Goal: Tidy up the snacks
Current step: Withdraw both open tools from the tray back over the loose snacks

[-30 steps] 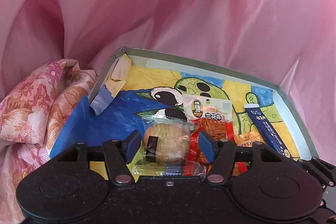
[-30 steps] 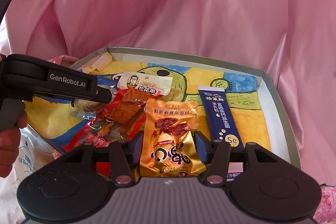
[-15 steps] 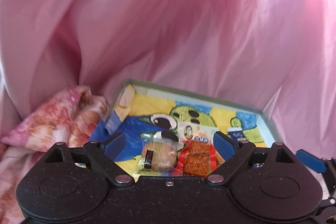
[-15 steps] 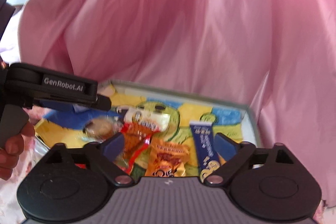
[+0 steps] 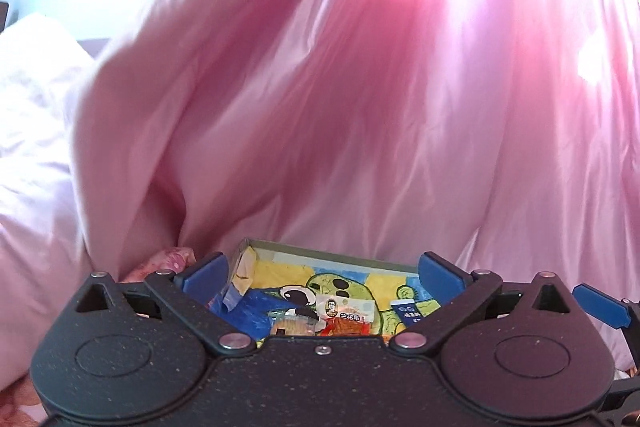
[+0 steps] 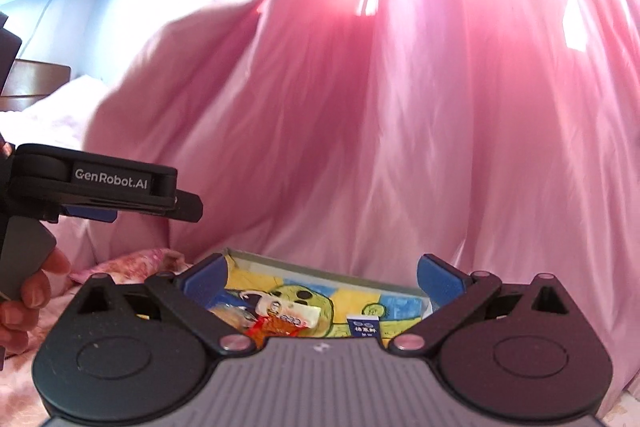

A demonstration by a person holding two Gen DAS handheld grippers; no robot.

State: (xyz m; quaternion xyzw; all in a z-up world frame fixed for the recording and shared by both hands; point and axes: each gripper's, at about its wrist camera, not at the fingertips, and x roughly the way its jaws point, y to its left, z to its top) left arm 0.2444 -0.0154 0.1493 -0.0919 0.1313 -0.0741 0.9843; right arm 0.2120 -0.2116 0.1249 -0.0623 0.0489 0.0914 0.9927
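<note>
We hold the left gripper (image 5: 323, 278) and the right gripper (image 6: 323, 277) above the near edge of the shallow box (image 5: 336, 253), both with jaws opening wide and nothing between them. Inside the box lie the round cake packet (image 5: 291, 327), the red snack packet (image 5: 347, 319) just beside it, and the blue stick sachet (image 6: 363, 327) further right, all before the pink curtain (image 5: 360, 107).

Glossy pink satin cloth (image 5: 360, 107), painted cardboard box (image 5: 332, 253), shiny plastic wrappers (image 5: 344, 311)

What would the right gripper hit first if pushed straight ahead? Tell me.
Probably the pink cloth hanging behind the box. The right gripper is open, empty, and aimed over the snacks; depth is uncertain.
</note>
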